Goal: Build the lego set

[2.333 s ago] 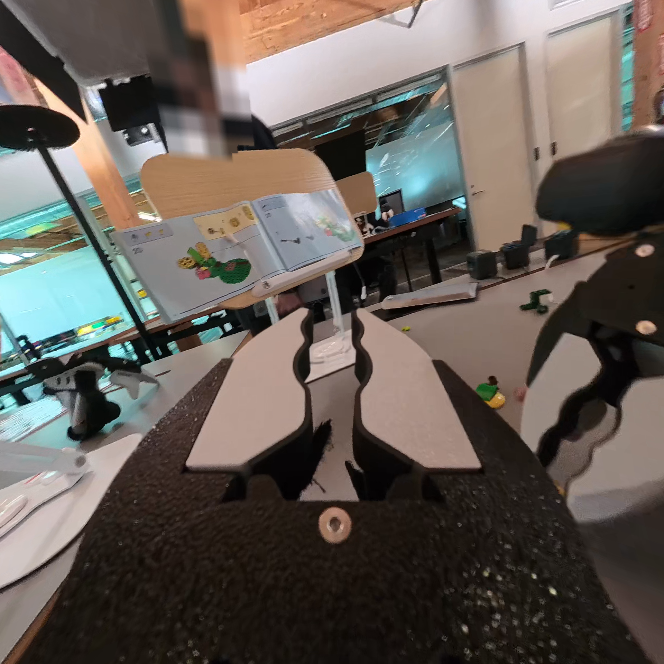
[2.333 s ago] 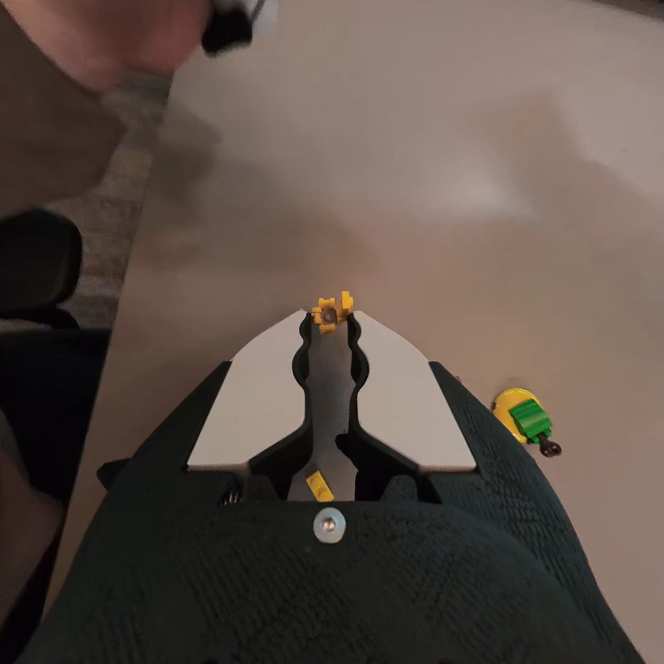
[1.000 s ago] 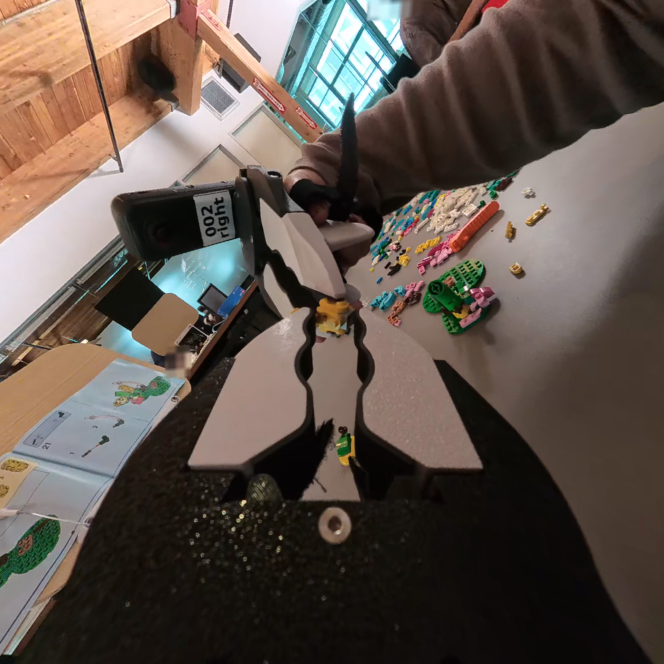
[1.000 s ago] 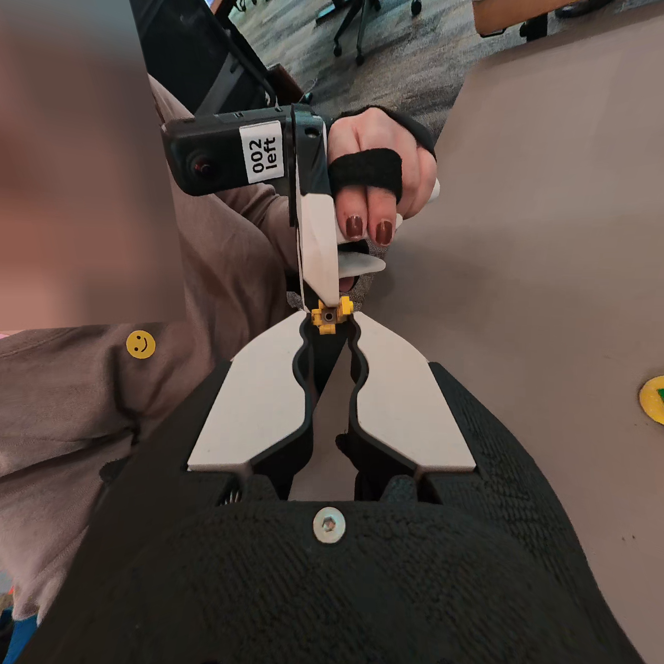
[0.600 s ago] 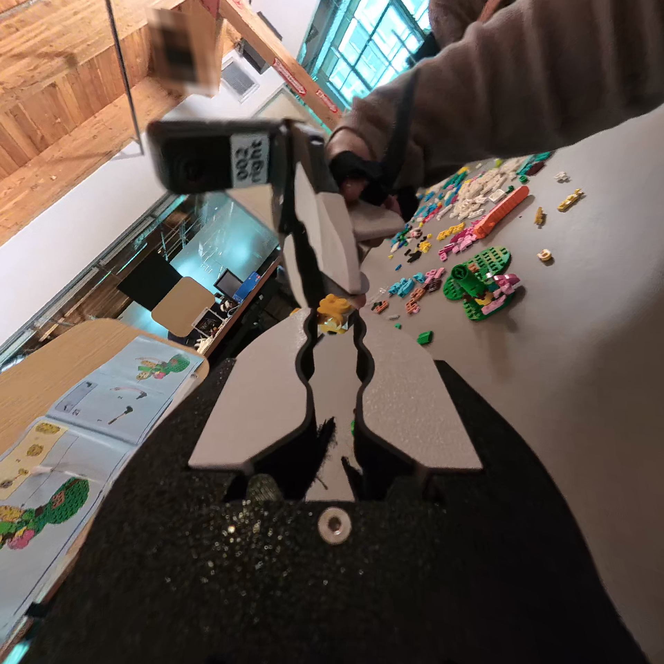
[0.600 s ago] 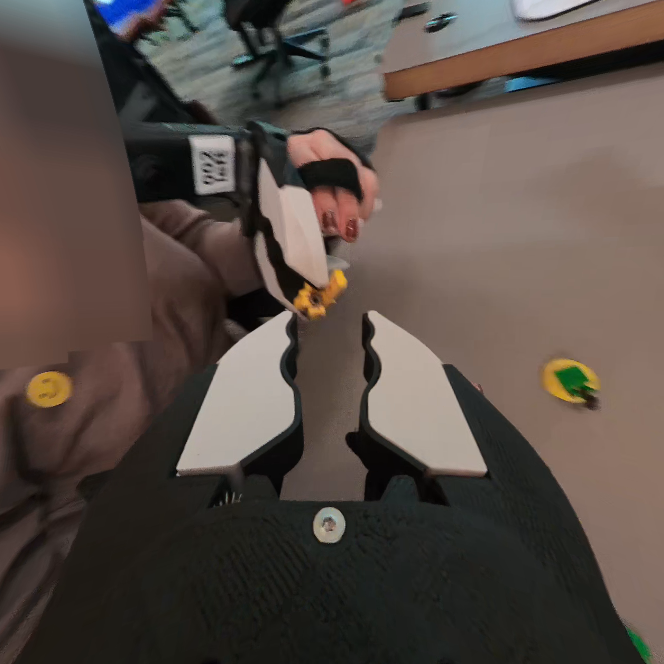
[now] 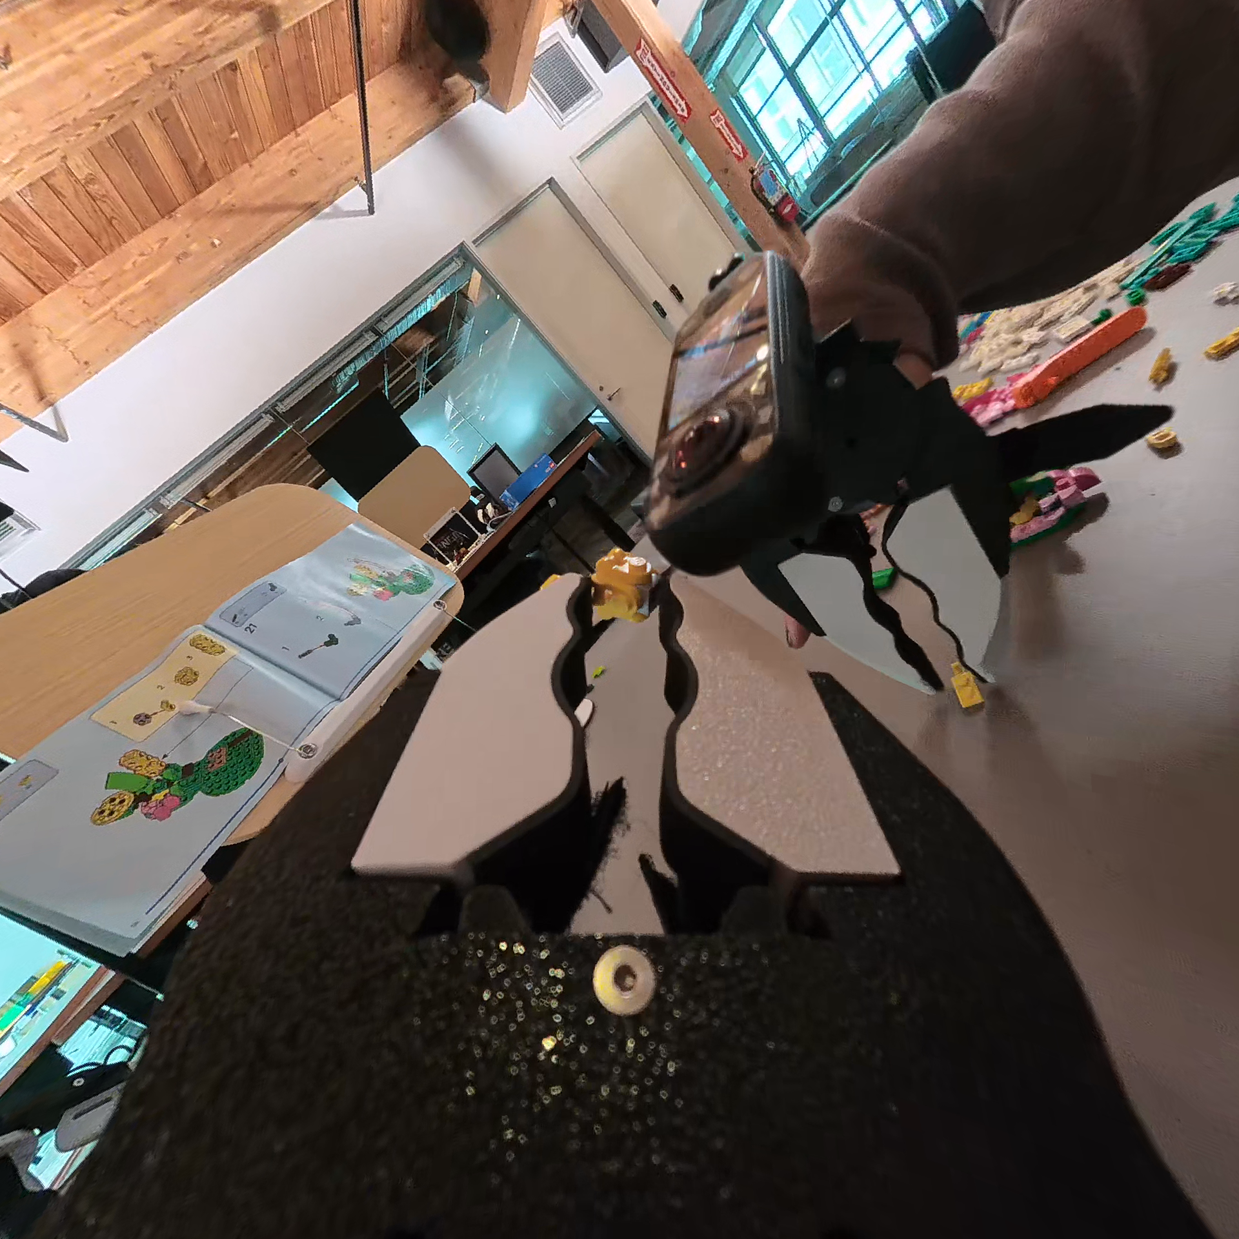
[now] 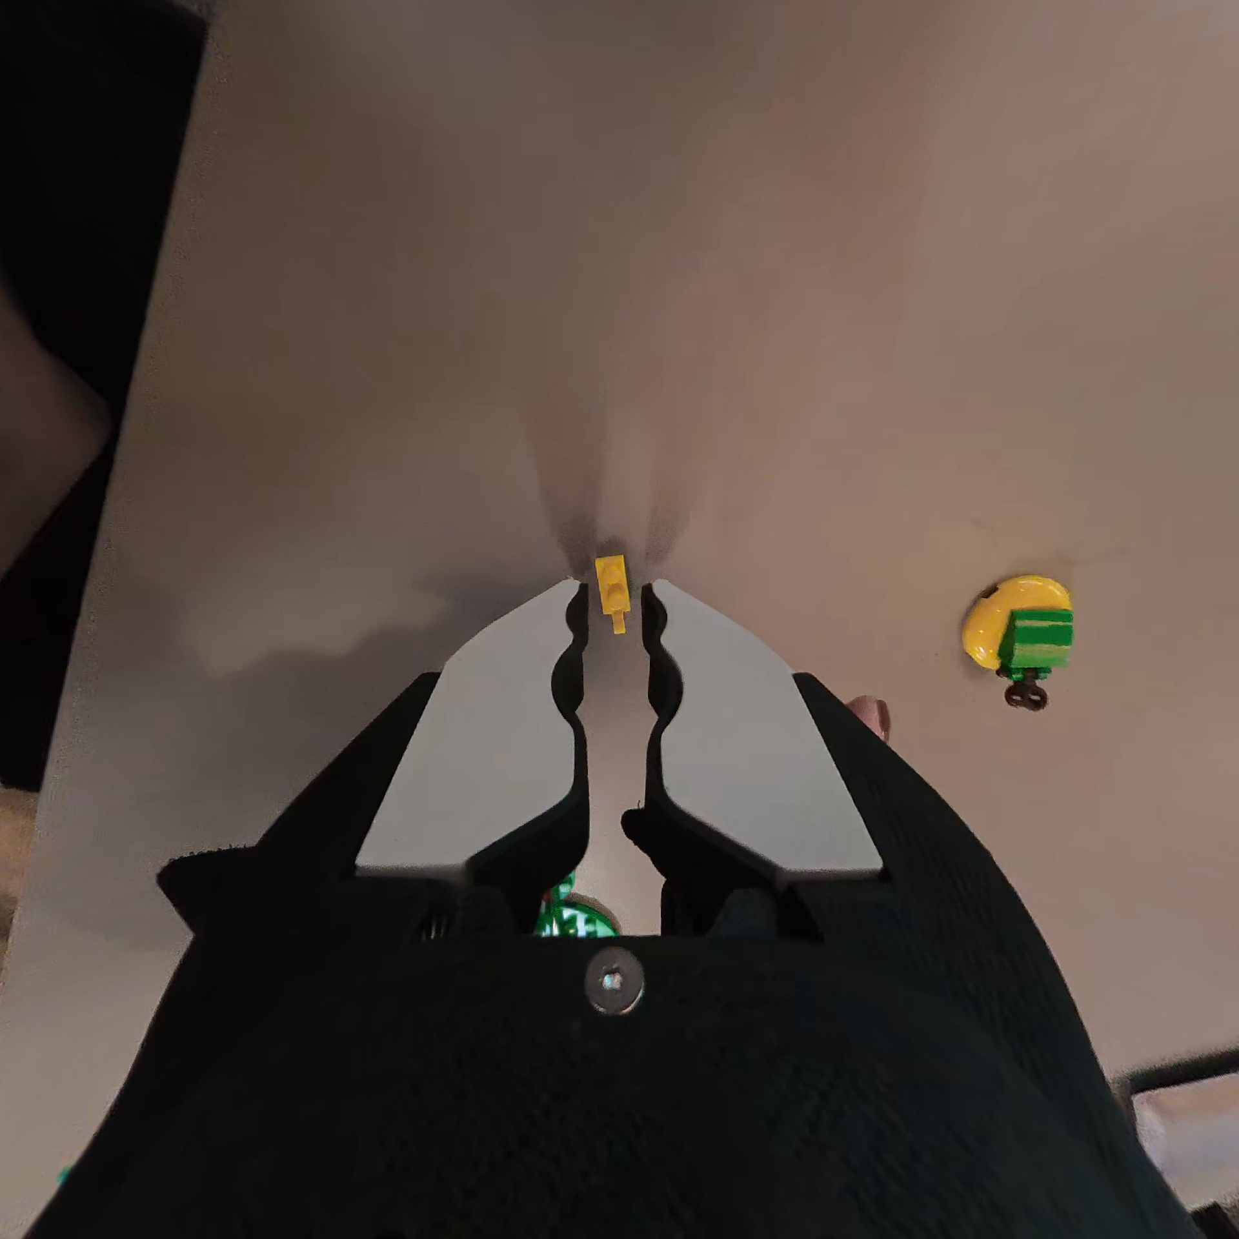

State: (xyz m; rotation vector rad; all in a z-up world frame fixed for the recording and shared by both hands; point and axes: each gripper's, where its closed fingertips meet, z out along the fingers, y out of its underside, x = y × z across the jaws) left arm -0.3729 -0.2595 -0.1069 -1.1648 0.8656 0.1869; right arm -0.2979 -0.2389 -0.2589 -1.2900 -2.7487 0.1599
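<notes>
Right gripper [image 8: 611,584] now down, apparently astride small yellow piece [image 8: 612,590]

Daylight from the windows [image 7: 798,87] brightens the left wrist view; the right is dim, shadowed, with fisheye-bent edges.

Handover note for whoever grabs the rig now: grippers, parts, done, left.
Left gripper: shut on the yellow flower piece, held off the table.
Right gripper: open, tips down at the table either side of the small yellow piece, not gripping it.
Yellow-and-green sub-build lies on the table to the right. Green plate build and loose brick pile sit further back; instruction booklet is open on its stand.
Done: flower piece in the left gripper.
Left: grip the small yellow piece, probably join it.
</notes>
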